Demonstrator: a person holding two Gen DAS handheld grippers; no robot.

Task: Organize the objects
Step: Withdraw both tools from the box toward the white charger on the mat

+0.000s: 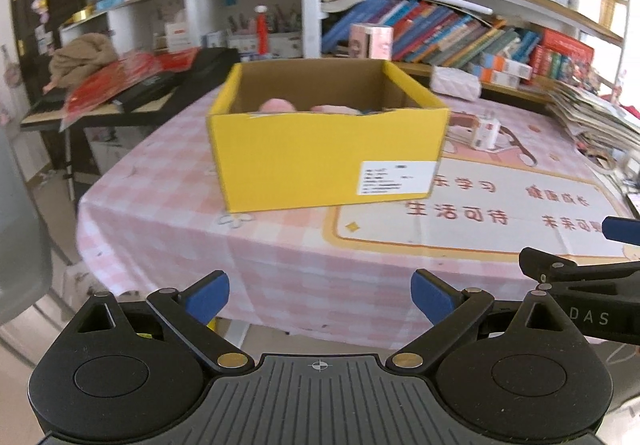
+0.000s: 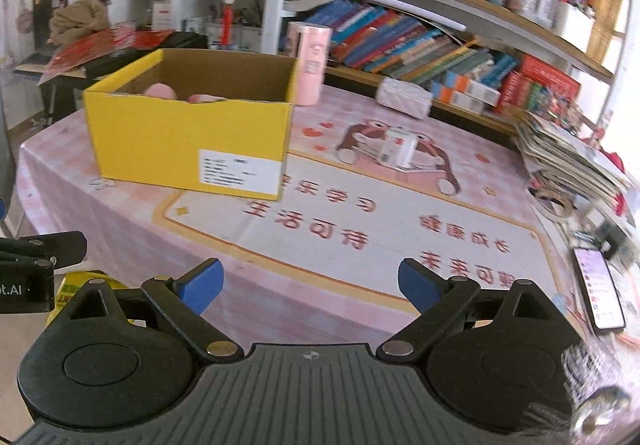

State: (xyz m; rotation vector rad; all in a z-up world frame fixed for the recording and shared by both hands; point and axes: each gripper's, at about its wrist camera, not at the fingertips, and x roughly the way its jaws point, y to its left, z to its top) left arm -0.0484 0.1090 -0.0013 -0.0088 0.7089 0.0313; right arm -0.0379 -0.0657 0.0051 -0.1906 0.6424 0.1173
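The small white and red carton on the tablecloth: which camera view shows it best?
The right wrist view shows the small white and red carton best: it stands clear on the tablecloth, right of the yellow box, fully in sight. In the left wrist view the same carton is smaller, blurred, and close to the box's right corner.

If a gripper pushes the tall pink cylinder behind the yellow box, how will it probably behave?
The pink cylinder stands upright and is tall for its base, so a high push would likely tip it. Once down, its round side would probably roll on the tablecloth. It looks like a light container, though its contents are hidden.
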